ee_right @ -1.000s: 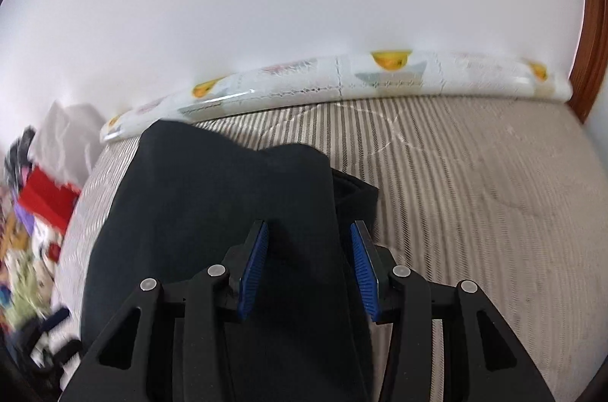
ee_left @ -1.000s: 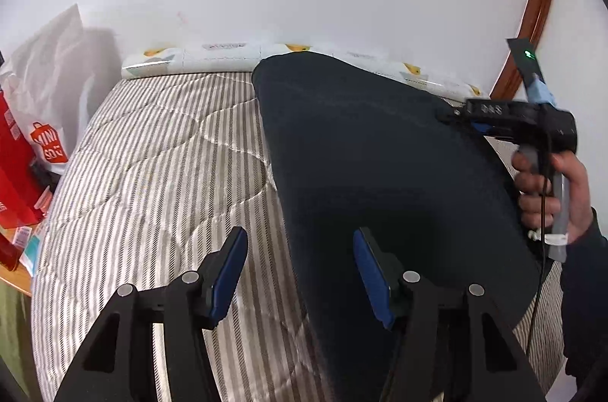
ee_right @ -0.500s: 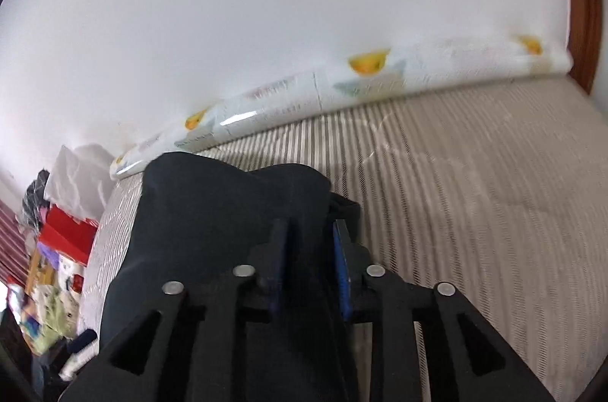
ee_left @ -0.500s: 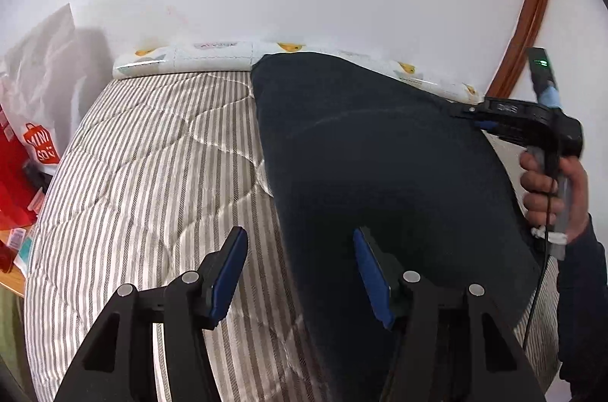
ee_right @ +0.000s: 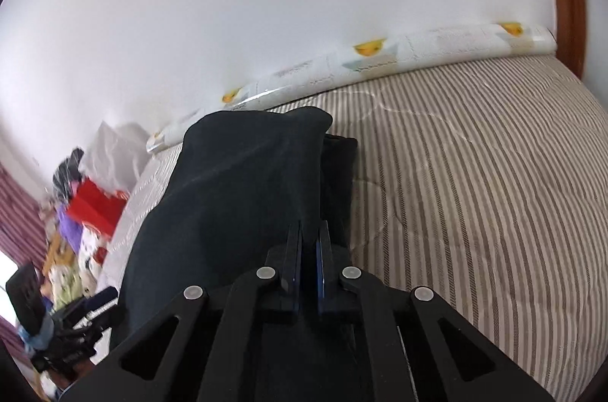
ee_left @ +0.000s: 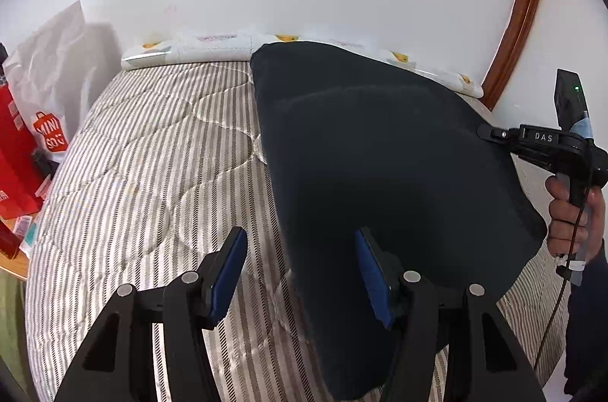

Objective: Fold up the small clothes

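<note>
One dark garment (ee_left: 380, 166), soft, light and floppy, lies on the striped mattress (ee_left: 152, 174); right gripper (ee_right: 308, 261) pinches its 3 o'clock edge, left gripper (ee_left: 300, 273) gapes at 6, best grabbing the near hem.

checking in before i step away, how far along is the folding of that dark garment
Early. Done: the dark garment is spread on the striped mattress. In hand: the right gripper is shut on its edge, lifting it. Left: the left gripper is open at the near edge, gripping nothing; no finished fold shows.
</note>
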`<state>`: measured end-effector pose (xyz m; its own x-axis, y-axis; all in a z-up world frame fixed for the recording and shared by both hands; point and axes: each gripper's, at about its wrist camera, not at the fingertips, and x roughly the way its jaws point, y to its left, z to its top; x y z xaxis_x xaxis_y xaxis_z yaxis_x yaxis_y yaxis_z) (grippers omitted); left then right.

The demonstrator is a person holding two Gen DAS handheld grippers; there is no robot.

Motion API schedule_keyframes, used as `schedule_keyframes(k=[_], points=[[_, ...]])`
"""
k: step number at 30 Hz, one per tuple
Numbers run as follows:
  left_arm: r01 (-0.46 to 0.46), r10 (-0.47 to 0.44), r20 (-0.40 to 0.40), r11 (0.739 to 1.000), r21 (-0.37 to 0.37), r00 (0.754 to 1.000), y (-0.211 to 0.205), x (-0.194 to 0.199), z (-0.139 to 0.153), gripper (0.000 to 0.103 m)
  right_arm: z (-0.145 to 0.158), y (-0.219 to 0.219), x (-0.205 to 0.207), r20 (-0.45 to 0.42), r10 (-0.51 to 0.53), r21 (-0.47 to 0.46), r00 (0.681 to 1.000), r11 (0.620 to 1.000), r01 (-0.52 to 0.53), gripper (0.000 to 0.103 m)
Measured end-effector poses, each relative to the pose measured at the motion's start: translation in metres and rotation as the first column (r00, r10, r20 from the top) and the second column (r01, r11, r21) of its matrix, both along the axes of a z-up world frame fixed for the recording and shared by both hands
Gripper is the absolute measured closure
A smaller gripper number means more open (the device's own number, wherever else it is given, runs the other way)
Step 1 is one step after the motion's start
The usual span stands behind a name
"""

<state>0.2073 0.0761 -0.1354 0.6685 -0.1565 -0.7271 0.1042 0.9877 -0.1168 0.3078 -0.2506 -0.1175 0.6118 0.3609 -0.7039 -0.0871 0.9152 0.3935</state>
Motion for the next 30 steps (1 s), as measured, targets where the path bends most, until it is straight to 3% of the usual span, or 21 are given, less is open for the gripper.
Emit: schedule_keyframes(k=[2, 6, 9, 13, 17, 19, 24, 30], points=[[-0.012, 0.012, -0.002, 1.0, 0.008, 1.0, -0.001, -0.002, -0.001, 0.047, 0.0, 0.01, -0.004, -0.011, 0.002, -0.074, 1.0, 0.997, -0.003, 0.097], [-0.03, 0.03, -0.006, 1.0, 0.003, 1.0, -0.003, -0.011, -0.001, 0.047, 0.015, 0.031, -0.039, 0.079, 0.001, -0.228, 0.997, 0.973, 0.017, 0.088], [-0.036, 0.036, -0.005, 0.999, 0.015, 0.999, -0.006, -0.018, -0.001, 0.046, 0.017, 0.043, -0.07, 0.11, 0.027, -0.278, 0.994, 0.961, 0.005, 0.074], [-0.053, 0.053, -0.012, 0.998, 0.023, 0.999, -0.009, -0.029, -0.002, 0.044, 0.005, 0.06, -0.102, 0.094, 0.084, -0.359, 0.992, 0.932, -0.045, 0.072], [-0.065, 0.066, -0.025, 0.997, 0.04, 0.998, -0.013, -0.041, 0.002, 0.043, -0.005, 0.062, -0.124, 0.096, 0.077, -0.407, 0.992, 0.913, -0.032, 0.069], [-0.068, 0.069, -0.024, 0.997, 0.047, 0.997, -0.015, -0.047, 0.005, 0.041, -0.005, 0.061, -0.132, 0.101, 0.059, -0.426, 0.993, 0.905, -0.01, 0.062], [-0.099, 0.1, -0.014, 0.995, 0.018, 0.995, -0.016, -0.065, 0.014, 0.038, 0.0, 0.056, -0.144, 0.071, -0.01, -0.41, 0.997, 0.911, 0.039, 0.06], [-0.086, 0.085, 0.027, 0.995, 0.057, 0.996, -0.03, -0.096, 0.032, 0.035, 0.014, 0.054, -0.166, 0.053, -0.055, -0.402, 0.997, 0.913, 0.071, 0.057]])
